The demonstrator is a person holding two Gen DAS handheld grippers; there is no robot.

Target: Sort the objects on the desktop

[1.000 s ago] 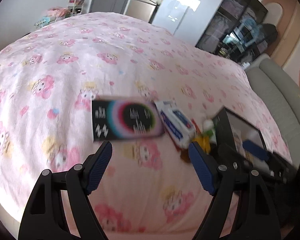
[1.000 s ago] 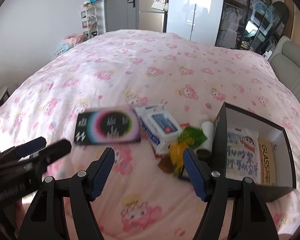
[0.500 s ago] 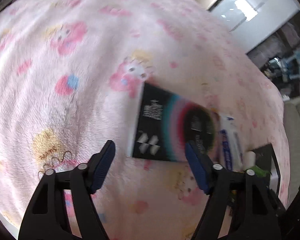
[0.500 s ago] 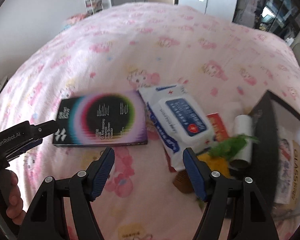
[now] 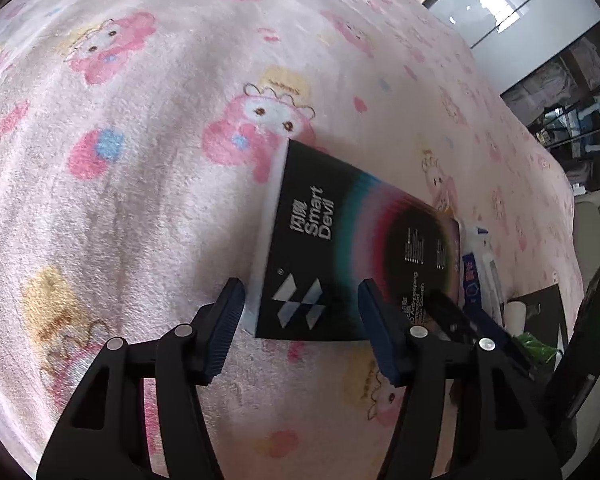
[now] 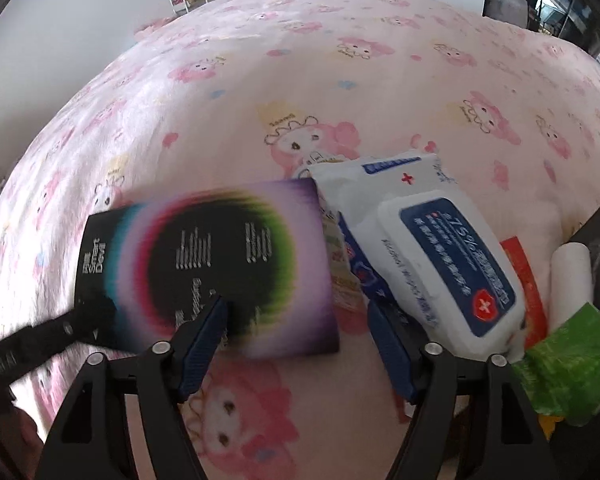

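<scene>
While I look through the left wrist camera, I see my left gripper [image 5: 300,304] with its blue pads about half apart and closing. The near short end of the flat black box with a rainbow ring [image 5: 340,256] sits between the pads, but they do not press on it. The box lies flat on the pink fluffy blanket with cartoon faces [image 5: 140,160]. A little of the white and blue wet wipes pack [image 5: 476,268] peeks out past the far end of the box.

In the right wrist camera, my right gripper [image 6: 298,334] is wide and opening. It hangs over the near right corner of the box [image 6: 220,264] and holds nothing. The wipes pack [image 6: 432,256] lies just beside the box. A white roll [image 6: 572,280] and a crumpled green wrapper [image 6: 572,364] lie near it.
</scene>
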